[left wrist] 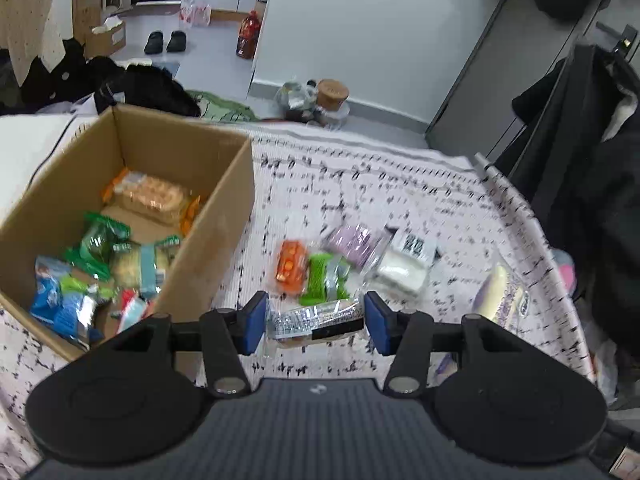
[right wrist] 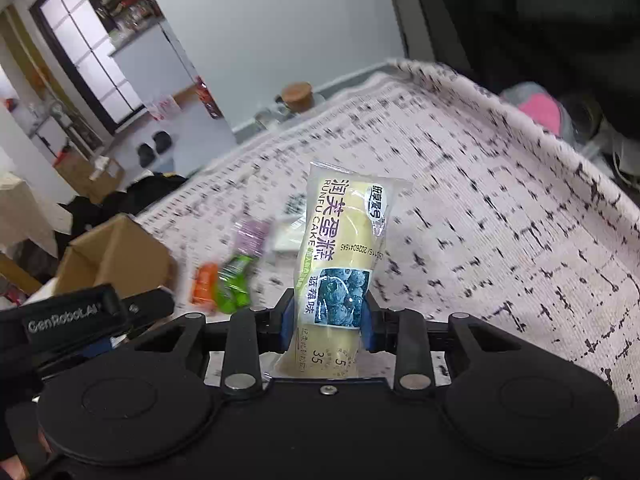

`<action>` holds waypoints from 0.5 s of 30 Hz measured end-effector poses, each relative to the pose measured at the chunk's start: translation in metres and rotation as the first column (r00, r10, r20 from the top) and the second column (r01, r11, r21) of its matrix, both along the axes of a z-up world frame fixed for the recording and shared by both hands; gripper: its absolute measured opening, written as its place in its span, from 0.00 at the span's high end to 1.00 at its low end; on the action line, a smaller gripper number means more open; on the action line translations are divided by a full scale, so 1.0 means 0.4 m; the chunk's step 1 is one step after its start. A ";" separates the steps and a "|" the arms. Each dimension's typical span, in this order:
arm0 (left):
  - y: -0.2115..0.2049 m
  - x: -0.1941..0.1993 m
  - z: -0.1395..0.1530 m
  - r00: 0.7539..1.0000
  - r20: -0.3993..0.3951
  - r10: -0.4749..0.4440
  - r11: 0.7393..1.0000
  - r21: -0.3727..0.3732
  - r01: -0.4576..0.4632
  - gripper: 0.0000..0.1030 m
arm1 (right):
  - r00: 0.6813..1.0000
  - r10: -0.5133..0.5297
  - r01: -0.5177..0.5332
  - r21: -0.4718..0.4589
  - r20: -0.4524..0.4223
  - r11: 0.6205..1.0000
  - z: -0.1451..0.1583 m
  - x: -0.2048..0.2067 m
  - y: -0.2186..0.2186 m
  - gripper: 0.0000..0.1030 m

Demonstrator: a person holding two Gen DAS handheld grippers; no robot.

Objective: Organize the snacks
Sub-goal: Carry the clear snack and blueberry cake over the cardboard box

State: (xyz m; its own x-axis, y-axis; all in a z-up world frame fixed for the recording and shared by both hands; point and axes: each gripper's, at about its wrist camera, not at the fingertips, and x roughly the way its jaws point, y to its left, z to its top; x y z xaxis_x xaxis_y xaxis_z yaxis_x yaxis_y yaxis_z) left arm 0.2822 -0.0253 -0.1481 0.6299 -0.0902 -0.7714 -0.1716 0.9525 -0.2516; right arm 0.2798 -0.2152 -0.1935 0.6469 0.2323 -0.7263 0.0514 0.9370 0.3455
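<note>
Two close wrist views, sharing the patterned bedspread (left wrist: 360, 184).

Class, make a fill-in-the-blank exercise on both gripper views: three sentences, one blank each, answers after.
1. The right gripper is shut on a yellow ____ cake packet.
2. The brown cardboard box already holds ____.
3. The left gripper has its jaws ____ around a silvery wrapped snack.

Answers: blueberry; snacks; open

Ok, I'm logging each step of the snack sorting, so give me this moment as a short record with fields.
surface: white cloth with black dashes
container: open brown cardboard box, several packets inside
left gripper: open around silver-and-black wrapped snack
right gripper: shut on yellow blueberry cake packet
loose on the cloth: orange packet, green packet, purple packet, white packet
</note>
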 end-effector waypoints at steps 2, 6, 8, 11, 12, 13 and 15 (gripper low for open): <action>0.010 -0.007 0.024 1.000 0.014 -0.005 1.000 -0.001 0.005 0.50 | 1.000 0.005 -0.005 0.008 0.023 1.000 0.024 -0.011 0.009 0.70; 0.043 -0.018 0.069 0.999 0.040 0.000 1.000 -0.004 0.000 0.51 | 0.999 0.014 -0.015 0.028 0.052 0.999 0.060 -0.027 0.034 0.70; 0.064 -0.021 0.086 0.999 0.049 0.010 1.000 -0.010 -0.010 0.50 | 0.997 0.029 -0.031 0.024 0.066 0.999 0.074 -0.031 0.054 0.70; 0.100 -0.026 0.107 0.998 0.059 0.032 0.999 -0.018 -0.031 0.50 | 0.995 0.048 -0.052 0.040 0.083 0.998 0.097 -0.034 0.082 0.70; 0.112 -0.027 0.114 0.997 0.063 0.041 0.999 -0.018 -0.040 0.50 | 0.995 0.056 -0.060 0.042 0.088 0.997 0.103 -0.035 0.091 0.70; 0.124 -0.029 0.120 0.997 0.067 0.049 0.999 -0.019 -0.048 0.50 | 0.994 0.065 -0.069 0.041 0.093 0.997 0.110 -0.036 0.102 0.70; 0.150 -0.032 0.133 0.995 0.078 0.065 0.998 -0.019 -0.063 0.50 | 0.991 0.082 -0.087 0.041 0.104 0.995 0.123 -0.036 0.126 0.70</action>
State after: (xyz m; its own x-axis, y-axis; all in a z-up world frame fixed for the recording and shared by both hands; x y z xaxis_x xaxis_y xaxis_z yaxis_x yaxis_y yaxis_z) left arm 0.2696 0.0346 -0.0948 0.6933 -0.0602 -0.7181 -0.2113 0.9357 -0.2825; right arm 0.2652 -0.1650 -0.1444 0.6938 0.3203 -0.6450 -0.0650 0.9198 0.3868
